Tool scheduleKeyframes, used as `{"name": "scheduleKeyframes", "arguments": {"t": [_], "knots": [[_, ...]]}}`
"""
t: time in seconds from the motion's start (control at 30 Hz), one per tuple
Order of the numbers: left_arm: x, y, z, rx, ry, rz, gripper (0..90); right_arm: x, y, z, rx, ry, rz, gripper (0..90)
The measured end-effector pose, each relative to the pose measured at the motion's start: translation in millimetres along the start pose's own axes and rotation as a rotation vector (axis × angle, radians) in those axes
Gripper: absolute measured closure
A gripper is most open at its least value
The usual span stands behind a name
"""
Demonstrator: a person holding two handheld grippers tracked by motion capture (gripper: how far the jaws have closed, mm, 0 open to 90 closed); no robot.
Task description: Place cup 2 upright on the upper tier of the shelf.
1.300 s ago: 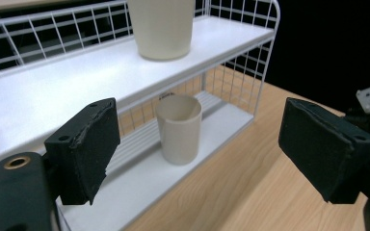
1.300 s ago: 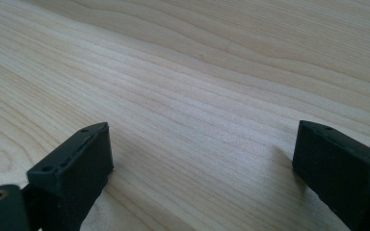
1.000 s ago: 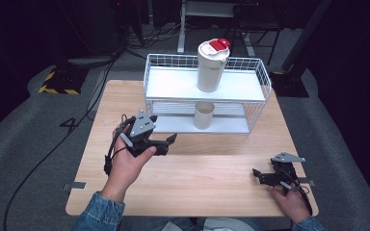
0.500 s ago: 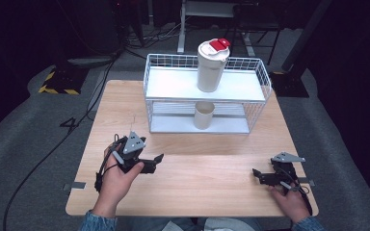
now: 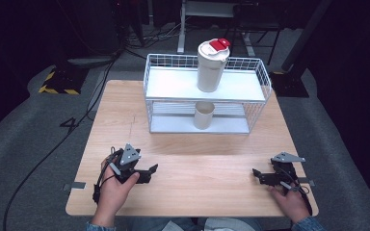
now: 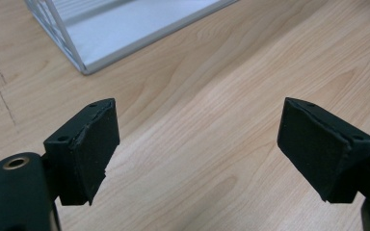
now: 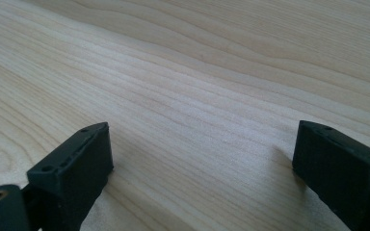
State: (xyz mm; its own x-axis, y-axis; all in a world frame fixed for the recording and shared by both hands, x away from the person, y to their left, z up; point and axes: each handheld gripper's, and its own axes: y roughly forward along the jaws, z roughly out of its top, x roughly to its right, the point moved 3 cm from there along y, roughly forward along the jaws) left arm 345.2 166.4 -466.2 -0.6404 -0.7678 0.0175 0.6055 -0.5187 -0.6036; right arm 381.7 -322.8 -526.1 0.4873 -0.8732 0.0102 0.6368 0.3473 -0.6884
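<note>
Grippers low over table, well short of rack: left gripper and right gripper level, tips turned inward. Tumbler on rack's top shelf, cup below.

Left gripper view: jaws wide apart, empty, rack corner ahead.

Right gripper view: jaws wide, empty, over bare wood.

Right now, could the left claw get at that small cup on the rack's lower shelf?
Probably yes. The left claw is open and empty, bare table lies between it and the rack, and the small cup stands at the lower shelf's open front.
</note>
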Motion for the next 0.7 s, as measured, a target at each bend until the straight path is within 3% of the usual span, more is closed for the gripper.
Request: {"name": "scheduleKeyframes", "arguments": {"t": [0.3, 0.7], "knots": [[-5.7, 8.7, -19.5, -0.041, -0.025, 0.01, 15.6, 0.0, 0.0, 0.0, 0.0, 0.0, 0.0, 6.9], [-3.8, 27.2, -41.0, -0.178, -0.009, 0.003, 15.7, -0.1, 0.0, 0.0, 0.0, 0.001, 0.001, 6.9]]}}
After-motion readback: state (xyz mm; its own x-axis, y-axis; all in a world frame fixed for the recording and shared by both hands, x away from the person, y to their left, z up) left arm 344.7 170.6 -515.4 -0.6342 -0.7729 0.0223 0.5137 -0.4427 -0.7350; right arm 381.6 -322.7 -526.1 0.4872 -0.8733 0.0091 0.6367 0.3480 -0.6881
